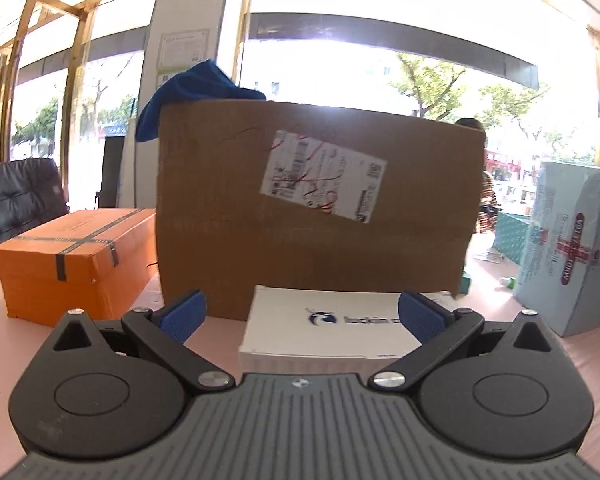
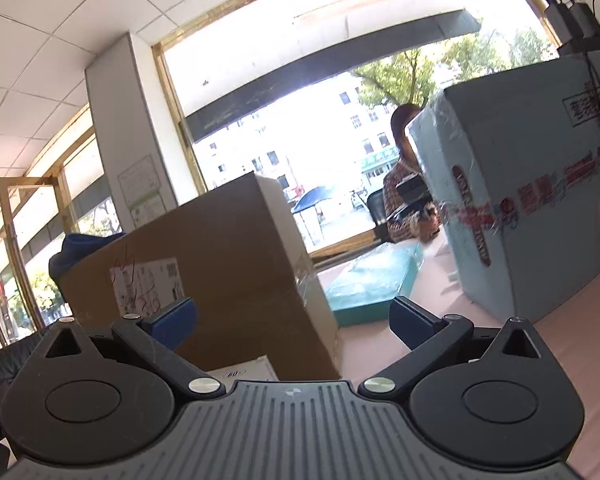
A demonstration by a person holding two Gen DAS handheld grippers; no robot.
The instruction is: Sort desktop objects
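Left gripper [image 1: 302, 314] spread, empty — white box [image 1: 324, 330] with blue logo near; brown carton [image 1: 316, 208] behind, scribbled shipping label [image 1: 323, 176]. Right gripper [image 2: 294, 326] spread, empty.

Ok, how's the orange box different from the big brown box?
The orange box is low, with grey tape crossed over its lid; the brown box stands far taller and wider. The brown box carries a scribbled white shipping label and has blue cloth on top; the orange box has neither. Both sit on the pink table.

Little print is legible here
The white box [image 1: 320, 328] bears a blue logo and cut-off lettering; the brown carton's shipping label [image 1: 324, 176] is unreadable
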